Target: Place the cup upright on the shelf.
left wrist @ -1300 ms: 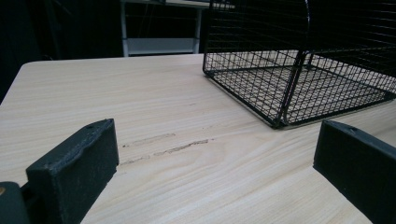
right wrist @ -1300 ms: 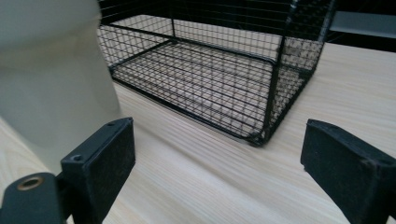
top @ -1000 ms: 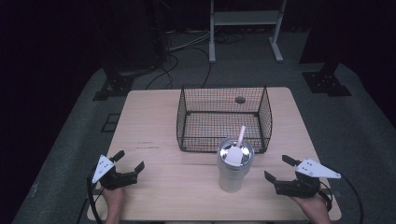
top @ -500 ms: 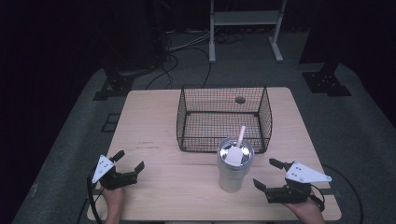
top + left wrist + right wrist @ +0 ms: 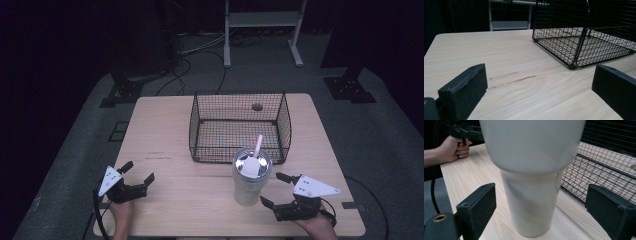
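On pale wood, both grippers wide: right gripper (image 5: pixel 274 190) flanking smooth tapered tumbler (image 5: pixel 249 184).

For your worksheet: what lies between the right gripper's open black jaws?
In the right gripper view, the tall white plastic tumbler stands between the right gripper jaws, untouched.

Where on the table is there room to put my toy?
Bare wood lies left of the wire basket, out to the table's left edge, above the left gripper. It's crowded at the front right, where the tumbler stands beside the right gripper.
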Demonstrator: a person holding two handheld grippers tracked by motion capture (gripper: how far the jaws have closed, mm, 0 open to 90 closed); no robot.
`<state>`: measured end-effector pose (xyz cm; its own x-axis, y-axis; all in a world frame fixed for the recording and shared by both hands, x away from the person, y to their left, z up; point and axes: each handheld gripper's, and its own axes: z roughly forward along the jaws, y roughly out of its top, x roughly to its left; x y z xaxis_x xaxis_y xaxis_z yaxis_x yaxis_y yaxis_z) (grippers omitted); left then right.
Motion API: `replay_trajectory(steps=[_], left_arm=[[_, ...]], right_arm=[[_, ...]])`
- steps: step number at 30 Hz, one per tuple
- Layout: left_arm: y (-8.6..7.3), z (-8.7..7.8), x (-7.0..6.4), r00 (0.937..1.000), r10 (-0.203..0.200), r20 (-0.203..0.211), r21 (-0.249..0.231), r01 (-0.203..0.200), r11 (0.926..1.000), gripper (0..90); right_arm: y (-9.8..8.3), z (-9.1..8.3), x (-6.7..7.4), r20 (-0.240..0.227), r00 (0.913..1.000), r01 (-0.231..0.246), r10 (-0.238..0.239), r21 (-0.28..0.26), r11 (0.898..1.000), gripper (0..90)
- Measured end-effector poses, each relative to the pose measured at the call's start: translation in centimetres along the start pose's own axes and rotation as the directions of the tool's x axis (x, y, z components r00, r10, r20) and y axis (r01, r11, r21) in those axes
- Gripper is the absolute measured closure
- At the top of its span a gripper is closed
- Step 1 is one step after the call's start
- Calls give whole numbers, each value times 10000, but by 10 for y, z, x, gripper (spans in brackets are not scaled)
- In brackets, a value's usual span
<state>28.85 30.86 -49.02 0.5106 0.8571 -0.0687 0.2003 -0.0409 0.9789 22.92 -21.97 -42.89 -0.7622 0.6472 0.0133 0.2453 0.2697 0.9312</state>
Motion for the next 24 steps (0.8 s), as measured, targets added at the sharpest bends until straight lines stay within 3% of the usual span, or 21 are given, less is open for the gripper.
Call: replay_trajectory(steps=[24], left_arm=[[0, -1, 1, 10000, -44, 4, -68, 44, 10000, 0]], right_arm=[[2, 30, 5, -474, 9988, -122, 119, -50, 9999, 94]])
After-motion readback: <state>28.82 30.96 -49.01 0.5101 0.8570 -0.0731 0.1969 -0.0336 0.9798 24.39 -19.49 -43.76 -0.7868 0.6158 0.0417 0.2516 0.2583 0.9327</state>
